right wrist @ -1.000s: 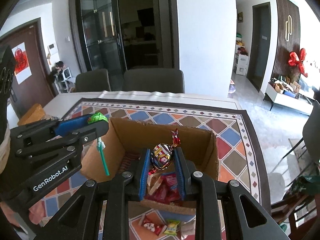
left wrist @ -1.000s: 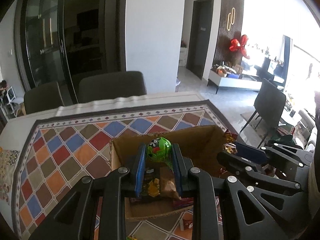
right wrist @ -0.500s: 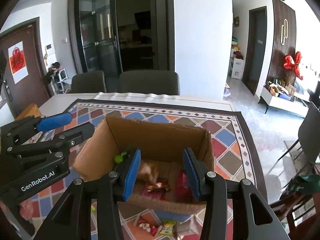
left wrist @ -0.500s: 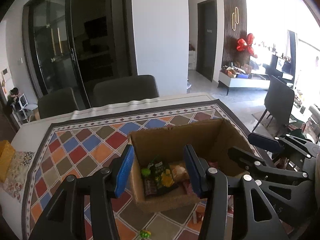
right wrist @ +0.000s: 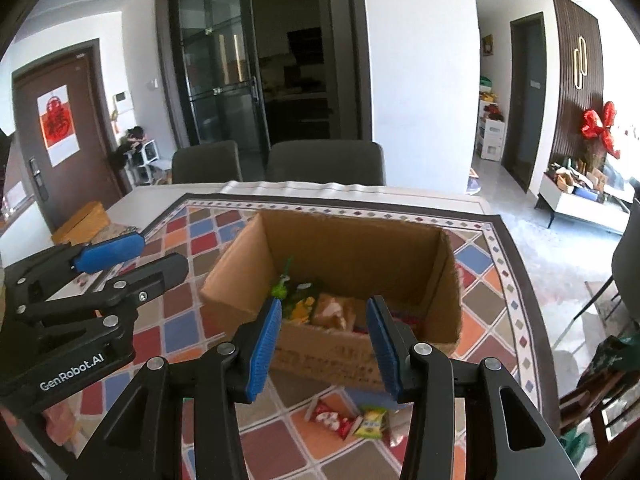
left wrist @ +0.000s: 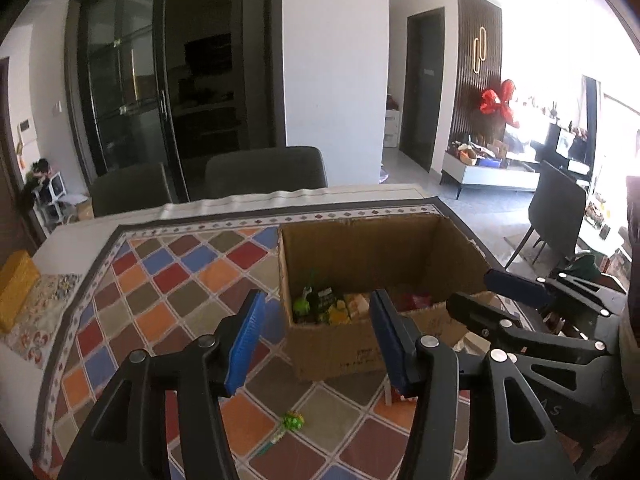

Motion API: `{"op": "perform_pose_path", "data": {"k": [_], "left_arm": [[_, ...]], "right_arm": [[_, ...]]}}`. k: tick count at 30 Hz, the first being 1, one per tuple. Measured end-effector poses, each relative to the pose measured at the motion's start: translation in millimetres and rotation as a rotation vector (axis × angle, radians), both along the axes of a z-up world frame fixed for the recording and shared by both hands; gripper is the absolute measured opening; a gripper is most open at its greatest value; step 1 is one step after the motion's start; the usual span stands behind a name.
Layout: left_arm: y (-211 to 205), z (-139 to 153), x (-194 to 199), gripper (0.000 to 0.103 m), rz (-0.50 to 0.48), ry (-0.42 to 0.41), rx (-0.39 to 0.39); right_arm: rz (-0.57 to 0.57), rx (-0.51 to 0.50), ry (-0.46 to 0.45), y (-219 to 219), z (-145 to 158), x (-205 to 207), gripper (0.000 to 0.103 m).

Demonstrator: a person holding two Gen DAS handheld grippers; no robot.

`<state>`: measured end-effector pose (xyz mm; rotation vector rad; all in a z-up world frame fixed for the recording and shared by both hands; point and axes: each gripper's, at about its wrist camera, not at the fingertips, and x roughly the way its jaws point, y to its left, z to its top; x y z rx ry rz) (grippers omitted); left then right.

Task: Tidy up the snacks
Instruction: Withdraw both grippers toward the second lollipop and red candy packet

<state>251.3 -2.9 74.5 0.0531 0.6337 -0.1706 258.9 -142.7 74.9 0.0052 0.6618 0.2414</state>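
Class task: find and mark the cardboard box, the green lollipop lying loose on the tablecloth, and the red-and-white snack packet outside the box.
cardboard box [left wrist: 344, 354]: left wrist view, near outer wall.
green lollipop [left wrist: 293, 421]: left wrist view, round wrapped head.
red-and-white snack packet [right wrist: 329, 417]: right wrist view, wrapper middle.

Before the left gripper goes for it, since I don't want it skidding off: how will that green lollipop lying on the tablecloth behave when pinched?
The green lollipop has a round wrapped head on a thin stick, so it will likely roll or pivot if nudged. It looks light; the open left gripper should lift it easily. The glossy wrapper may slip, so pinching the head squarely seems safer than the stick.
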Motion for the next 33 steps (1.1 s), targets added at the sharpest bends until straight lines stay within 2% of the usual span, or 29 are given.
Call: {"op": "perform_pose_path", "data": {"k": [9, 17, 25, 29, 33], "left_arm": [[14, -31, -25, 0.055, 0.027, 0.044, 0.016], [23, -62, -44, 0.055, 0.033, 0.096, -0.006], [23, -84, -63, 0.055, 0.018, 0.064, -0.006], [22, -101, -62, 0.055, 0.022, 0.067, 0.017], [22, -115, -56, 0.055, 0.034, 0.071, 0.034]], "right_arm": [[0.024, 0.006, 0.029, 15, -23, -21, 0.046], [0.029, -0.028, 0.073, 22, -47, -33, 0.046], [0.023, -0.051, 0.086, 28, -74, -45, 0.046], [0.024, -0.060, 0.079, 31, -86, -50, 0.046], [0.016, -0.111, 0.060, 38, -96, -48, 0.046]]}}
